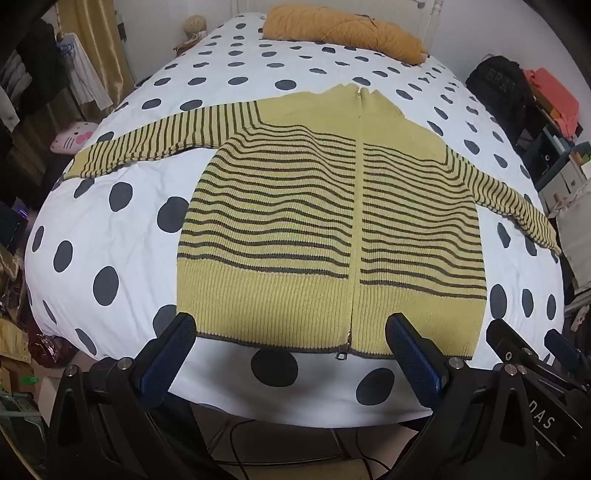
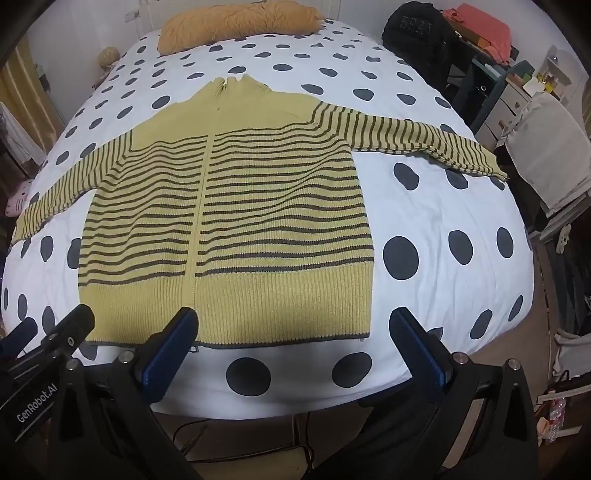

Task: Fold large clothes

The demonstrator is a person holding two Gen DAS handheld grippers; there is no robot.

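1. Where both pairs of jaws point, a yellow striped cardigan (image 1: pixel 332 221) lies flat and zipped on the polka-dot bedspread (image 1: pixel 110 229), sleeves spread outward.
2. Left gripper (image 1: pixel 291 325): jaws wide apart, holding nothing; cardigan hem directly ahead between them.
3. Right gripper (image 2: pixel 295 321): jaws wide apart, empty; hem ahead, zipper line beside its left finger.
4. Mustard pillow (image 1: pixel 343 31): far beyond the collar.

I'm looking from the bed's foot along both wrist cameras, angled down toward the headboard. My left view sits left of the cardigan (image 1: pixel 325 221), my right view further right; both share it, and the edges probably distort.
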